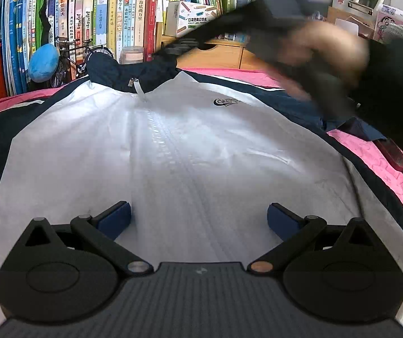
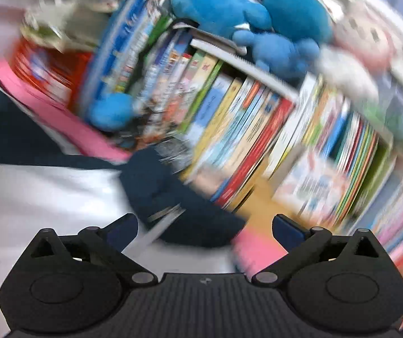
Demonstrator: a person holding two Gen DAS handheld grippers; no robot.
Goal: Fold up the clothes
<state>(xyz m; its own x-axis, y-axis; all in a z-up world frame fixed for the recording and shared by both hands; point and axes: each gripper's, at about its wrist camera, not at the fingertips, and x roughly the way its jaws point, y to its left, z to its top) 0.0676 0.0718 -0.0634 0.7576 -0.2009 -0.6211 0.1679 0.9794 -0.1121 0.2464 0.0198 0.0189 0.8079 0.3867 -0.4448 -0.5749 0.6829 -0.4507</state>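
Left tool (image 1: 198, 218) low over the white front panel of a white and navy zip-up jacket (image 1: 173, 152), blue-padded fingers (image 1: 115, 219) spread wide apart, nothing between them. Jacket spread flat, front up, on a pink quilted cover (image 1: 376, 152), its closed white zipper (image 1: 170, 152) running straight ahead from between the fingers to the navy collar (image 1: 122, 73) at the far edge. Small dark logo (image 1: 225, 102) ahead and slightly right on the chest. Up and to the right, a blurred hand (image 1: 322, 53) gripping the right tool's black body, dark sleeve (image 1: 398, 84) behind it, raised above the jacket's navy shoulder. Right tool (image 2: 204, 225) rolled sideways, heavily blurred, fingers likewise parted and empty, with the navy collar and a metal zipper pull (image 2: 165, 214) just ahead between them, white fabric to its left. Beyond both tools, a bookshelf of upright colourful books (image 1: 111, 22); blue plush toys (image 2: 246, 14) at the top of the right wrist view.
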